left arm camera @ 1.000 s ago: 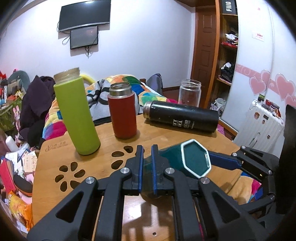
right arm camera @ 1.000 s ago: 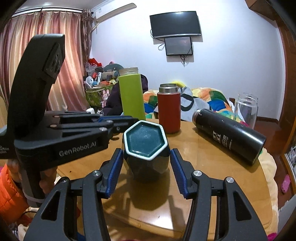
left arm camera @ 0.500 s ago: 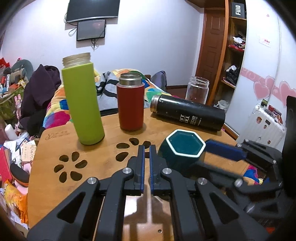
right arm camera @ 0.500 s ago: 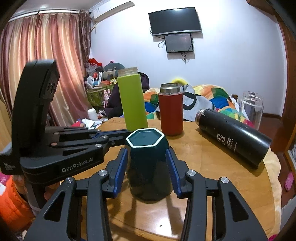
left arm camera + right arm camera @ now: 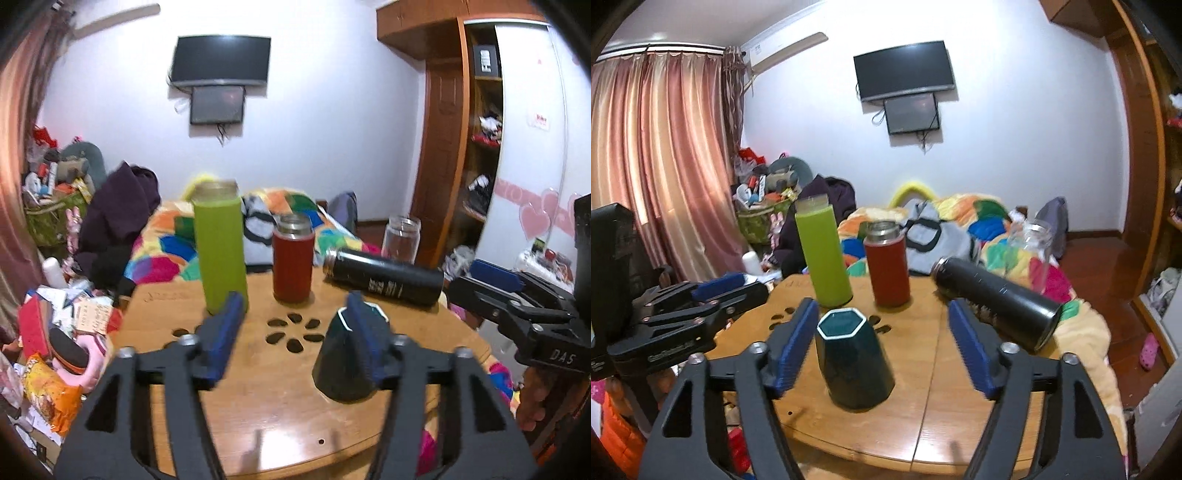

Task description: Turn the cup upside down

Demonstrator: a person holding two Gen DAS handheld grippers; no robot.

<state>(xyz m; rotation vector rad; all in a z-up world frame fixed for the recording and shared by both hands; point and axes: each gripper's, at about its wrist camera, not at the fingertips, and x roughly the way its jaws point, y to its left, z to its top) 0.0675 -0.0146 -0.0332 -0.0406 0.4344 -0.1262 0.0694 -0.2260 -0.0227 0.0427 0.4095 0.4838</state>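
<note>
Your right gripper [image 5: 882,339] is hanging over the near edge of the round wooden table [image 5: 923,406] with its jaws spread wide, gripping nothing, and your left gripper [image 5: 295,328] is doing the same, jaws wide apart and empty. Between the right gripper's blue pads [image 5: 971,354], nearer the left one and apart from both, the dark teal six-sided cup [image 5: 849,362] is standing on the table with its wide end down and its closed, white-rimmed base facing up. Past it the tall green bottle [image 5: 822,254] and the red flask [image 5: 886,266] are standing upright side by side; what is sitting inside them cannot be told. To their right the black flask [image 5: 993,299] is lying on its side, mouth pointing left. Behind it, a clear glass jar [image 5: 1032,251] is standing, looking empty. Beyond the table a bed with a bright patchwork quilt [image 5: 982,221] is showing.
</note>
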